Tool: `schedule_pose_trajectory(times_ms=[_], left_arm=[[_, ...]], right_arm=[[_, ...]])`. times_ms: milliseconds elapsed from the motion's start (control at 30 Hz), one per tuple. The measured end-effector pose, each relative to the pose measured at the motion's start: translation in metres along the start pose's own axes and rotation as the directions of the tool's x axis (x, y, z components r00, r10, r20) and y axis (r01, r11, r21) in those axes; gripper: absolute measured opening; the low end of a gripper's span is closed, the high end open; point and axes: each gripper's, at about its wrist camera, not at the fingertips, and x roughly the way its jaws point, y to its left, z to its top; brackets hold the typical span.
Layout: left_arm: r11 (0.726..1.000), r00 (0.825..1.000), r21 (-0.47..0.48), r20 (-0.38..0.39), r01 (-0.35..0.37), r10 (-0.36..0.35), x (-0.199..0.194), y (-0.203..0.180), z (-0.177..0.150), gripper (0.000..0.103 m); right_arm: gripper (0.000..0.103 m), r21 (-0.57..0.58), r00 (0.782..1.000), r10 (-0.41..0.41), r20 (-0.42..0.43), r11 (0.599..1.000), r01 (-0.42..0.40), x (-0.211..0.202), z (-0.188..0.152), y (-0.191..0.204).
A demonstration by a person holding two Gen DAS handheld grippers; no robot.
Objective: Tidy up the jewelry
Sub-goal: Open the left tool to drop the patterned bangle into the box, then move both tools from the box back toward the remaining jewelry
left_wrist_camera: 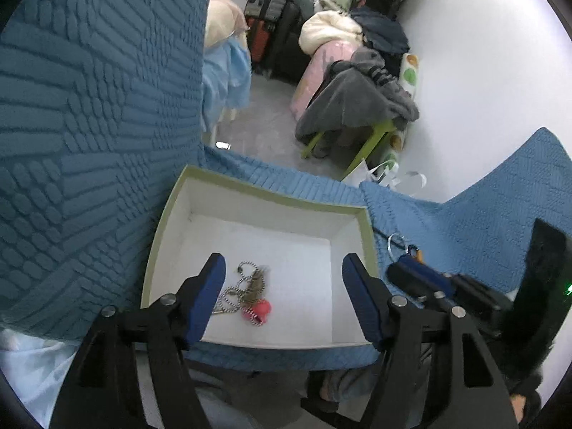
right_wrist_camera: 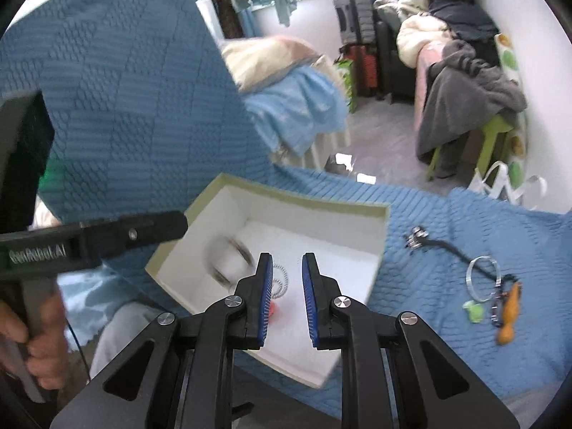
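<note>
Hovering left tongs: jaws spread wide over the box, nothing between the pads.
Right tongs: jaws narrowed to a slim gap, nothing pinched, poised above the box's near edge.
Box: white inside, green rim, resting on blue textured cloth.
Ball chain with pink charm: lying on the box floor.
Loose jewelry: on the cloth right of the box, well apart from it.
Beyond: floor, piled clothes.
</note>
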Motion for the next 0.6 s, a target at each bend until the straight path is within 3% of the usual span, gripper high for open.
schedule_pose_trajectory(times_ms=[300,600], left_arm=[[0.995,0.995,0.098,0.102,-0.034,0.024,-0.046,-0.024,0.006,0.068],[0.987,0.982,0.148,0.189,-0.057,0.028,-0.094,-0.041,0.003,0.068]], right_arm=[[0.018,0.043,0.984,-0.067,0.165,0.997,0.06,-0.088,0.03,-0.002],[0.018,0.085,0.955,-0.118,0.271,0.992,0.098,-0.154,0.024,0.005]])
